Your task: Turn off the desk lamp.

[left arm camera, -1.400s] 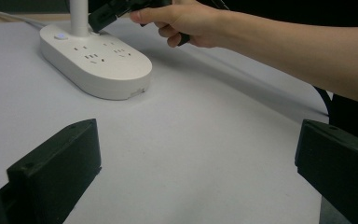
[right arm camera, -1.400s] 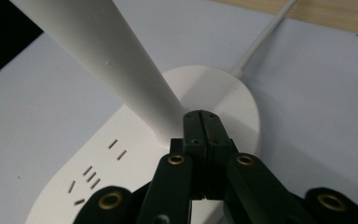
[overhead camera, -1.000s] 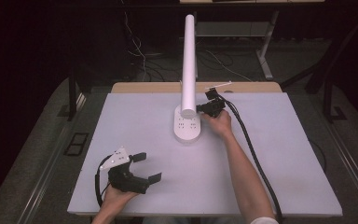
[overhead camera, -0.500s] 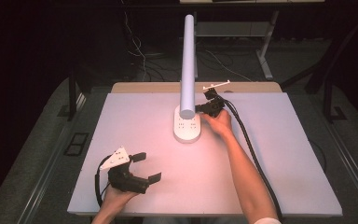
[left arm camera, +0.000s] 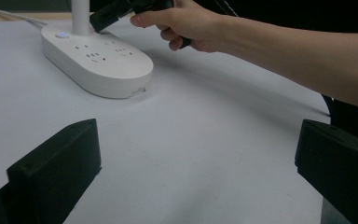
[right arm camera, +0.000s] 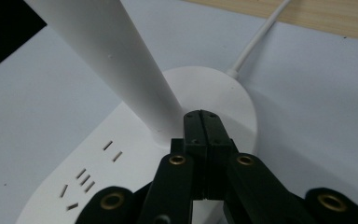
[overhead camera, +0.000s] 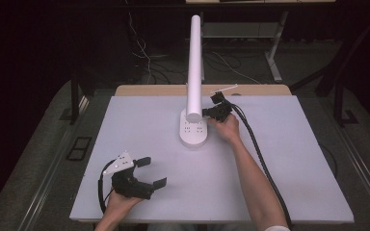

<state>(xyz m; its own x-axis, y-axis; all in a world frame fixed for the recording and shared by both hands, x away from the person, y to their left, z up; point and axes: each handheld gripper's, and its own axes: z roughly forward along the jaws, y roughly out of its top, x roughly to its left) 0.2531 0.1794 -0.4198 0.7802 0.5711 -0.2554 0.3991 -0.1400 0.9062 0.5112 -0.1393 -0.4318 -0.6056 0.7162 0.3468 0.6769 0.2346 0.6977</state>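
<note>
A white power strip base (overhead camera: 194, 132) with a tall white column (overhead camera: 195, 67) stands at the middle back of the table; it also shows as the power strip (left arm camera: 98, 60) and the base (right arm camera: 121, 158) in the gripper views. My right gripper (overhead camera: 208, 113) hovers just right of the column's foot, jaws pressed together with nothing between them (right arm camera: 202, 126). My left gripper (overhead camera: 151, 172) rests near the front left of the table, wide open and empty; its two black fingers (left arm camera: 56, 163) frame bare table.
A white cord (right arm camera: 256, 39) runs from the base toward the wooden strip (overhead camera: 250, 90) at the table's back edge. A black cable (overhead camera: 257, 154) trails along the right forearm. The white table top (overhead camera: 289, 159) spreads wide to both sides.
My right gripper has edged slightly left, closer to the column's foot. The left gripper stays where it was.
</note>
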